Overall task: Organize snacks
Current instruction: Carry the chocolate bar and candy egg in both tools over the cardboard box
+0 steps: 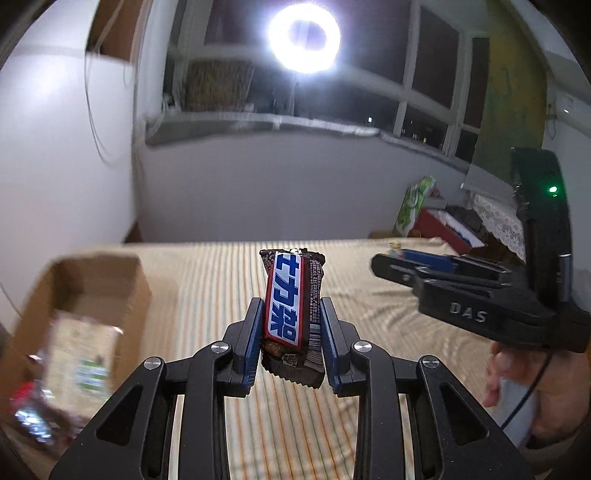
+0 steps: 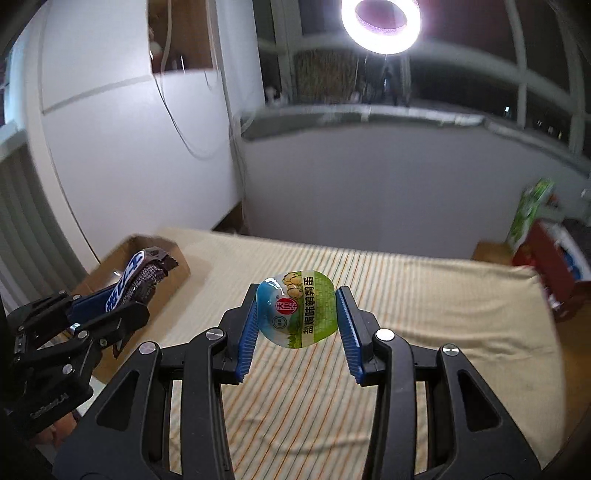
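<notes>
My left gripper [image 1: 291, 339] is shut on a brown, red and blue chocolate bar [image 1: 291, 314] and holds it upright above the striped cloth [image 1: 229, 280]. It also shows in the right wrist view [image 2: 110, 306], with the bar [image 2: 138, 277] over the cardboard box [image 2: 173, 273]. My right gripper [image 2: 299, 321] is shut on a round green and blue quail egg packet [image 2: 297, 308], held above the cloth [image 2: 406, 295]. The right gripper appears in the left wrist view [image 1: 391, 258] at the right. The box [image 1: 92, 280] at the left holds several snack packets [image 1: 81, 354].
A ring light [image 1: 304, 35] shines above the window sill. A red box [image 2: 554, 273] and a green bag [image 2: 528, 210] stand beyond the table's right end. A white wall runs along the left and back.
</notes>
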